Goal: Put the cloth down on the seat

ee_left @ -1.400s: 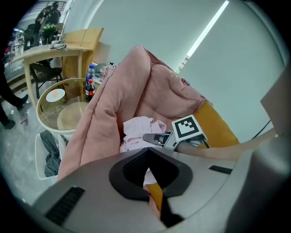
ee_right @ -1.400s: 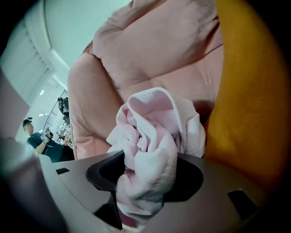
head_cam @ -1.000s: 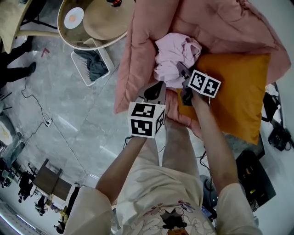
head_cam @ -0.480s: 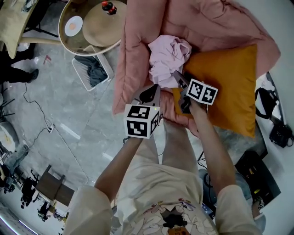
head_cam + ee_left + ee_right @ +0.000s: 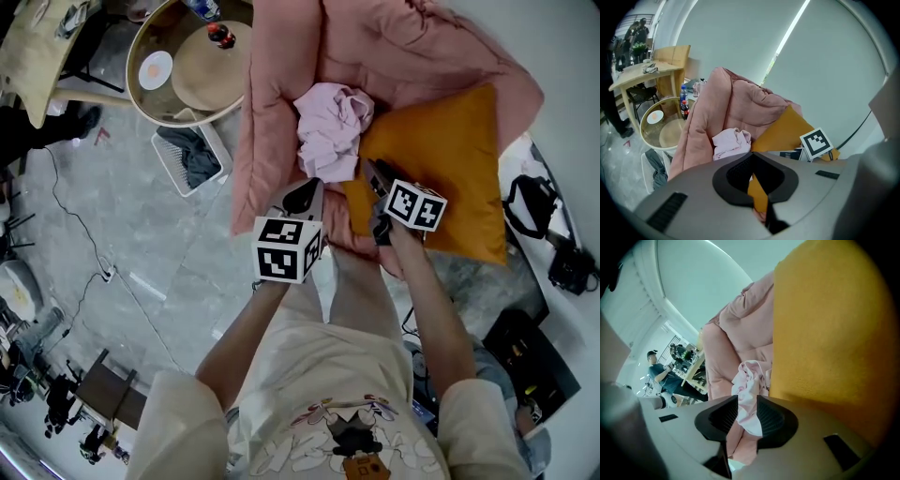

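Observation:
The pale pink cloth [image 5: 330, 127] lies crumpled on the pink padded seat [image 5: 281, 84], against the orange cushion [image 5: 450, 169]; it also shows in both gripper views [image 5: 731, 142] [image 5: 749, 380]. My right gripper [image 5: 368, 167] hovers just below and right of the cloth, clear of it. Its jaws have just been closing and stand half apart, with nothing pressed between them [image 5: 747, 401]; the cloth only shows through the gap. My left gripper [image 5: 309, 187] hangs over the seat's front edge, tips together and empty [image 5: 752, 157].
A round glass table [image 5: 183, 61] with bottles stands left of the seat, a white basket [image 5: 187, 155] of dark cloth below it. Black bags [image 5: 534, 202] and cables lie on the floor at right. People stand far off [image 5: 658, 371].
Both grippers have drawn back and up from the cloth, which stays on the seat. The right gripper's tips, near the cloth's lower edge before, now stand apart from it.

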